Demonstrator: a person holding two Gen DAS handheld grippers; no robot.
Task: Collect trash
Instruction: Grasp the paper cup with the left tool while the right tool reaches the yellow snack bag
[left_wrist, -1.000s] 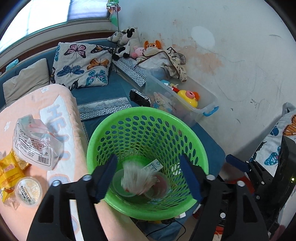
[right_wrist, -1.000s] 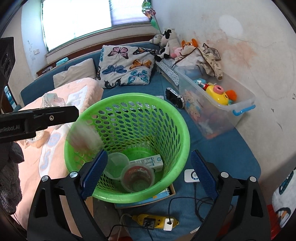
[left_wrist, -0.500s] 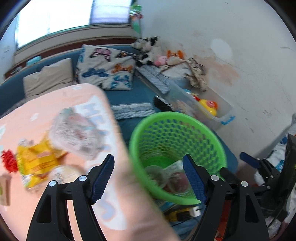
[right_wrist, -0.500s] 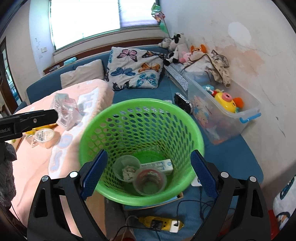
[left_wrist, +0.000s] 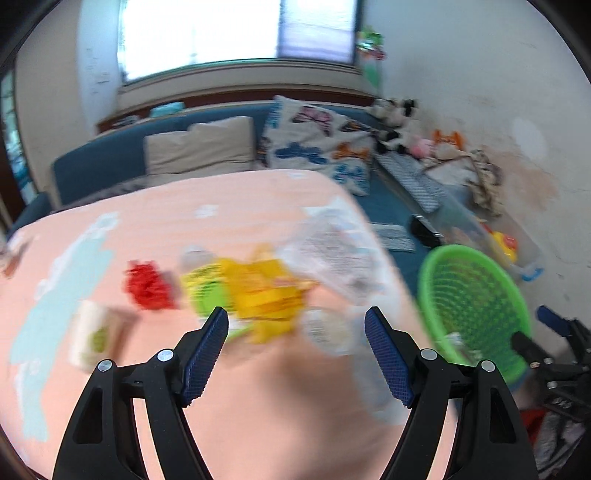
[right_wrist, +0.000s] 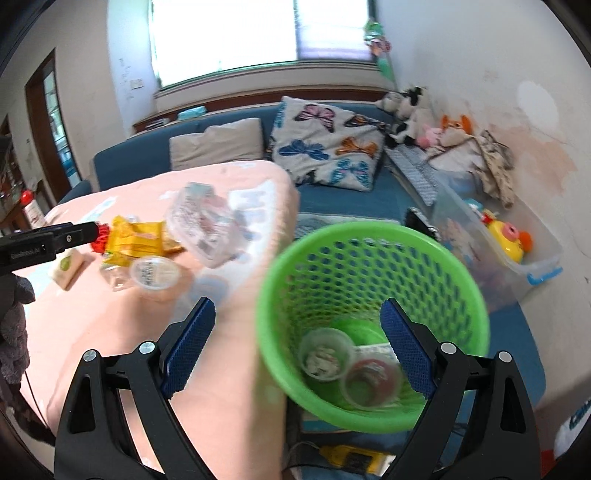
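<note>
My left tool (left_wrist: 296, 334) stood wide and empty over the bench (left_wrist: 110, 229); my right tool (right_wrist: 297, 334) likewise, straddling the green basket's (right_wrist: 458, 273) near rim. The basket held two clear cups (right_wrist: 325, 353) and a flat carton (blurred). On the bench lay yellow wrappers (right_wrist: 136, 238), a clear bag (right_wrist: 203, 225), a lidded cup (right_wrist: 154, 272) and a small box (right_wrist: 68, 266).
</note>
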